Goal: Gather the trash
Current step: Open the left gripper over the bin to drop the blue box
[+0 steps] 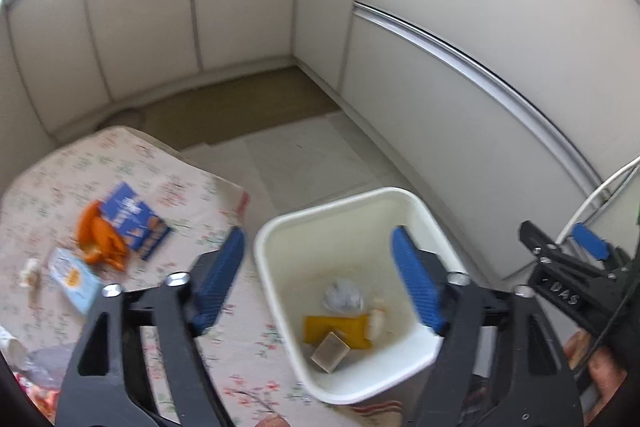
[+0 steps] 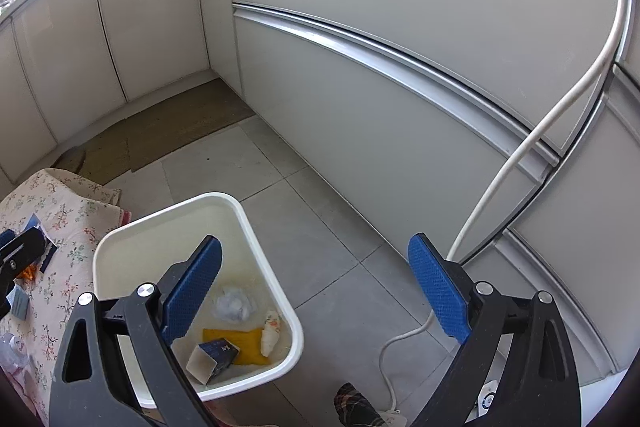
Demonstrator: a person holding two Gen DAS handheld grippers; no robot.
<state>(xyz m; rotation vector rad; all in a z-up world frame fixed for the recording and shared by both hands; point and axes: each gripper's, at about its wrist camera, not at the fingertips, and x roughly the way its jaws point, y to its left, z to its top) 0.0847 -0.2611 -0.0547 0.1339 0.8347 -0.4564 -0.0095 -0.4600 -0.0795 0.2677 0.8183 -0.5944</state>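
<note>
A white bin (image 1: 280,227) stands on the floor beside a floral-cloth table (image 1: 168,163). It holds a crumpled white wad (image 1: 342,295), a yellow packet (image 1: 320,327), a small box (image 1: 328,351) and a white scrap (image 1: 376,319). On the table lie a blue booklet (image 1: 132,219), orange peel (image 1: 100,239) and a light-blue carton (image 1: 74,277). My left gripper (image 1: 318,275) is open and empty above the bin's near rim. My right gripper (image 2: 316,291) is open and empty over the bin (image 2: 168,211) and floor; it also shows at the right edge of the left wrist view (image 1: 560,247).
Grey cabinet panels (image 2: 360,107) line the far and right sides. A white cable (image 2: 520,155) hangs down to a power strip (image 2: 390,417) on the tiled floor (image 2: 320,219). A brown mat (image 1: 240,107) lies in the corner. Crumpled plastic (image 1: 36,363) sits at the table's near left.
</note>
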